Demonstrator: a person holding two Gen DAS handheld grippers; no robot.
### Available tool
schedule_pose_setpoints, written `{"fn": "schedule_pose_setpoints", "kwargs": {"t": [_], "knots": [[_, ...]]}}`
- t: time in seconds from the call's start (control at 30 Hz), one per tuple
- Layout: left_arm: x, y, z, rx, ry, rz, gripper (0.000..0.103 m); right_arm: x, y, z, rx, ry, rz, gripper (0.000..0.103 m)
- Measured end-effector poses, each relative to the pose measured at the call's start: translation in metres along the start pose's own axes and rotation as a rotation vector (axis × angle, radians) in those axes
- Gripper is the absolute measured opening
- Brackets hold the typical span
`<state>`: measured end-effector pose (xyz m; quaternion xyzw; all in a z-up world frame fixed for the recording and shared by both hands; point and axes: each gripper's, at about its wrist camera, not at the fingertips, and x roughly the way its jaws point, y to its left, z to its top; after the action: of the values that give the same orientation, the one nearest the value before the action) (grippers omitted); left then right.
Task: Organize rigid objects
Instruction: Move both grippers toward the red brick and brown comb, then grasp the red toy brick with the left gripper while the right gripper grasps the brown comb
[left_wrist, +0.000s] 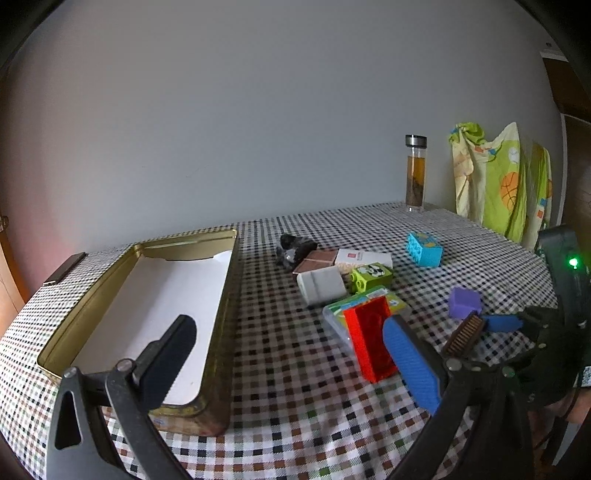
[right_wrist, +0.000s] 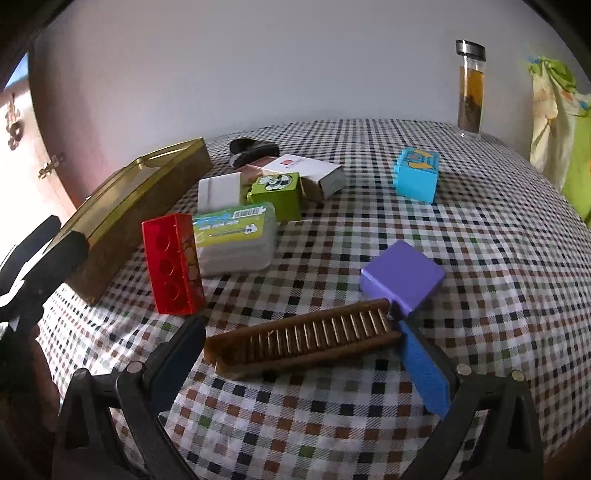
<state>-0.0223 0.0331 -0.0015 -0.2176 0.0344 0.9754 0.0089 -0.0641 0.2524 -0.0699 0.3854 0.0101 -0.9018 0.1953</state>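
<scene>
So the left tongs (left_wrist: 291, 354) are hanging wide open with nothing in them, one finger sitting over the gold tin (left_wrist: 221, 325) and the other just beside the red brick (left_wrist: 369, 339). The tin is lying open near the counter's (left_wrist: 295, 406) left edge, white liner showing, lots of free room inside. The right tongs (right_wrist: 299, 354) are spread wide around the brown comb (right_wrist: 303, 343), which is lying flat on the counter with its far end touching the purple block (right_wrist: 402, 275); can't tell if the fingers are actually touching it. The pile of boxes (right_wrist: 236, 236) is crowding the space between comb and tin. The blue block (right_wrist: 417, 177) and glass bottle (right_wrist: 471, 88) are sitting well apart toward the back
</scene>
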Motion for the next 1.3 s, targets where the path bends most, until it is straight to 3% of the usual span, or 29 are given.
{"fn": "schedule_pose_setpoints", "kwargs": {"t": [0.43, 0.47, 0.5, 0.53, 0.57, 0.67, 0.73, 0.8, 0.9, 1.0, 1.17, 1.3], "knots": [[0.009, -0.008, -0.002, -0.006, 0.027, -0.019, 0.102, -0.01, -0.001, -0.013, -0.069, -0.06, 0.08, 0.102], [0.01, -0.009, -0.002, -0.003, 0.032, -0.022, 0.102, -0.012, -0.003, -0.013, -0.057, -0.073, 0.095, 0.097], [0.011, -0.011, -0.002, 0.002, 0.036, -0.026, 0.102, -0.013, -0.006, -0.012, -0.04, -0.077, 0.121, 0.07], [0.013, -0.013, -0.003, 0.007, 0.044, -0.029, 0.102, -0.015, -0.01, -0.011, -0.02, -0.084, 0.146, 0.061], [0.014, -0.015, -0.003, 0.012, 0.051, -0.033, 0.102, -0.018, -0.014, -0.01, -0.002, -0.099, 0.147, 0.06], [0.017, -0.019, -0.004, 0.025, 0.061, -0.027, 0.102, -0.016, -0.017, -0.01, -0.013, -0.085, 0.117, 0.062], [0.019, -0.02, -0.004, 0.033, 0.074, -0.016, 0.102, -0.015, -0.018, -0.012, -0.016, -0.08, 0.138, 0.078], [0.017, -0.016, -0.004, 0.027, 0.071, 0.0, 0.102, -0.016, -0.015, -0.013, -0.024, -0.077, 0.152, 0.085], [0.013, -0.008, -0.001, 0.013, 0.047, 0.033, 0.102, -0.02, -0.001, -0.016, -0.073, -0.064, 0.155, 0.088], [0.007, 0.006, 0.002, -0.026, 0.035, 0.039, 0.102, -0.025, 0.023, -0.02, -0.206, -0.074, 0.153, 0.089], [0.01, 0.019, 0.0, -0.067, 0.037, 0.038, 0.102, -0.025, 0.056, -0.031, -0.566, -0.091, 0.112, 0.09], [0.008, 0.022, -0.001, -0.079, 0.035, 0.041, 0.102, -0.019, 0.05, -0.017, -0.616, -0.089, 0.061, 0.093]]}}
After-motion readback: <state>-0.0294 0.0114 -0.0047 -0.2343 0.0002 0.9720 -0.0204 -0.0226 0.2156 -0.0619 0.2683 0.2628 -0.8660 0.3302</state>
